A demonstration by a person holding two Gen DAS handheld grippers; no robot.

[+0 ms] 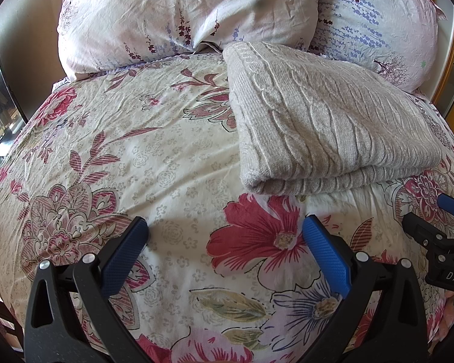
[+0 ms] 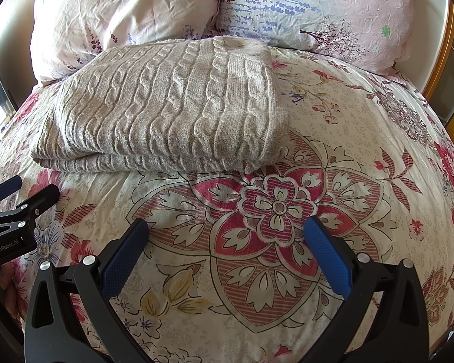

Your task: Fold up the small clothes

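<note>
A beige cable-knit sweater lies folded in a flat rectangle on the floral bedspread; it also shows in the right wrist view. My left gripper is open and empty, above the bedspread just short of the sweater's near folded edge and to its left. My right gripper is open and empty, in front of the sweater's near right corner. Each gripper shows at the edge of the other's view: the right gripper at the right edge of the left wrist view, the left gripper at the left edge of the right wrist view.
Two floral pillows lie behind the sweater at the head of the bed. A wooden bed frame runs along the right. A dark-framed window or mirror edge is at the far left.
</note>
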